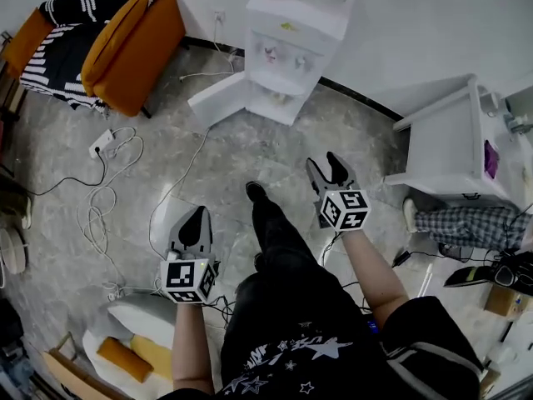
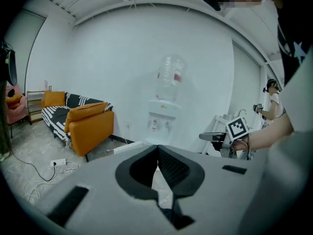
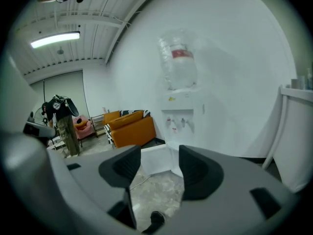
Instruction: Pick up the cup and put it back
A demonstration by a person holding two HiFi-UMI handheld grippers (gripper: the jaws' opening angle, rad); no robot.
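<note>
1. Facing a white water dispenser (image 1: pixel 287 44) across a marbled floor (image 1: pixel 241 152), with its lower door (image 1: pixel 218 100) swung open, likely to give access inside.
2. Carrying the left gripper (image 1: pixel 198 215) low and forward, with jaws closed tip to tip on nothing; probably the spare hand for now.
3. Leading with the right gripper (image 1: pixel 323 162), aimed at the dispenser with jaws parted and nothing between them; readied, by the look of it, for a grasp.
4. Cannot make out the cup in any of the 3 views; possibly somewhere on the dispenser, too small and pale to tell.
5. Judged as the approach step: nothing lifted yet, with both grippers well apart from the dispenser.
6. Worth minding: loose cables (image 1: pixel 104 194) and a power strip (image 1: pixel 102 142) off to the left near an orange sofa (image 1: pixel 137 40), away from the straight path ahead.
7. Calls next for closing the gap and finding the cup before any squeeze.
</note>
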